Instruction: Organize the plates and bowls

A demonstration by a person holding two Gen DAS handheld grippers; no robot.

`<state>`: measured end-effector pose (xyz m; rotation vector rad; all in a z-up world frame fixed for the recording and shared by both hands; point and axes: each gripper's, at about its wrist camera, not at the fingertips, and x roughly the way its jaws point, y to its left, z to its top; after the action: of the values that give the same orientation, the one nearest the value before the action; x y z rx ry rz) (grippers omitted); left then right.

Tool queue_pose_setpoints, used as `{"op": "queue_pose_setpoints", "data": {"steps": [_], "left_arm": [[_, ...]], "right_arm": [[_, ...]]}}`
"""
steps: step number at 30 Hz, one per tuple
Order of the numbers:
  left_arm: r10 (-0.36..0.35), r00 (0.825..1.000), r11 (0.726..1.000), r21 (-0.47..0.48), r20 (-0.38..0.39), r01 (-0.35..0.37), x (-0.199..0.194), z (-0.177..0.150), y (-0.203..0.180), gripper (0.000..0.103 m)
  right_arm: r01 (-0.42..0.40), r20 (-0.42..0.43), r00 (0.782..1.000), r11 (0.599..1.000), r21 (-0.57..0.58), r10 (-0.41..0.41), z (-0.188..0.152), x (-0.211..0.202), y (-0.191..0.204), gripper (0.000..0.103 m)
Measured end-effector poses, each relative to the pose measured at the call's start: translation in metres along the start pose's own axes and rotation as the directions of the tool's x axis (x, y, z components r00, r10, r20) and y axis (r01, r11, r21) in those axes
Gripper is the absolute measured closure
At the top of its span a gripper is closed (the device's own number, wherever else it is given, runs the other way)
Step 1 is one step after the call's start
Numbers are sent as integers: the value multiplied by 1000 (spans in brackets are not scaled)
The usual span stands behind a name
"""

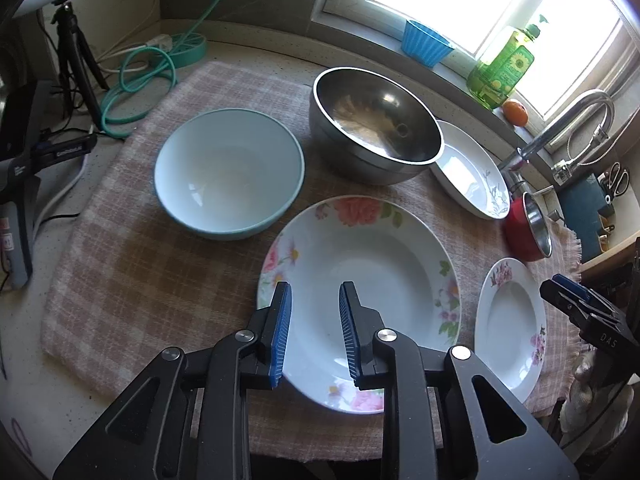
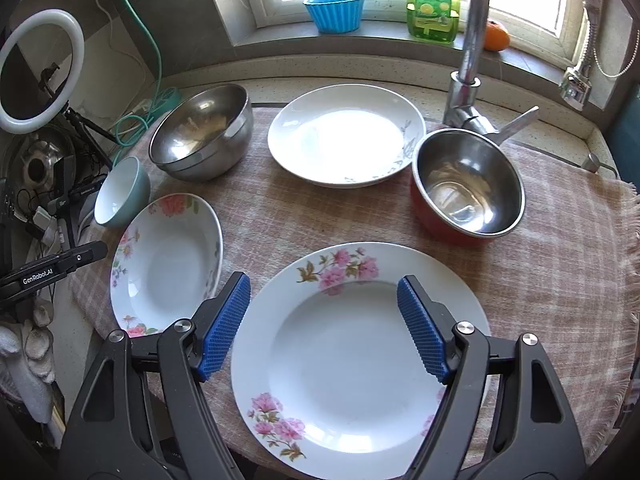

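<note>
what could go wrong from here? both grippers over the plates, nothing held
1. Crockery is packed tight: the steel bowl hides part of the grey-sprig plate, so lifting either may knock the other.
2. The red pot sits close behind the pink-flower plate; the right gripper, jaws open, could bump it.
3. The plates lie on a loose cloth that may drag.

Daylight pours in from the window [image 1: 472, 4] at the back and it's totally blown out to white in both views. The white plate [image 2: 344, 136] under it catches hard glare, and the steel bowl [image 1: 376, 120] shows bright highlights. Everything is sharp in the middle, but the fisheye bends the worktop [image 1: 248, 54] edge badly, and the corners go dark.
</note>
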<state>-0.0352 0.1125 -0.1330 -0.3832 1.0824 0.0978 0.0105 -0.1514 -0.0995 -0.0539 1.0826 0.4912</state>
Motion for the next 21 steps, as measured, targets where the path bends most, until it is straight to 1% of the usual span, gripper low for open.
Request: {"op": "queue_pose_setpoints", "data": {"steps": [4, 6, 8, 11, 16, 19, 21], "left_arm": [[20, 1000, 999, -34, -12, -20, 5, -2, 18, 80], [23, 1000, 998, -52, -21, -24, 7, -4, 25, 80], [22, 999, 998, -57, -27, -24, 8, -6, 30, 80], [22, 999, 998, -55, -38, -24, 10, -8, 34, 80], [-2, 998, 997, -71, -55, -2, 13, -11, 41, 80], [-22, 997, 997, -79, -72, 16, 17, -11, 43, 80], [-31, 997, 997, -77, -77, 25, 19, -11, 43, 80]], "right_arm": [[-37, -32, 999, 999, -28, 36, 2, 14, 16, 25], [-58, -57, 997, 998, -22, 56, 4, 23, 20, 33], [-85, -85, 993, 996, -1, 85, 6, 32, 22, 46], [-122, -124, 984, 992, 34, 125, 7, 46, 23, 55], [-147, -154, 976, 988, 47, 152, 8, 60, 30, 59], [-171, -175, 969, 984, 49, 177, 9, 68, 38, 67], [-172, -184, 967, 984, 45, 178, 9, 73, 42, 68]]}}
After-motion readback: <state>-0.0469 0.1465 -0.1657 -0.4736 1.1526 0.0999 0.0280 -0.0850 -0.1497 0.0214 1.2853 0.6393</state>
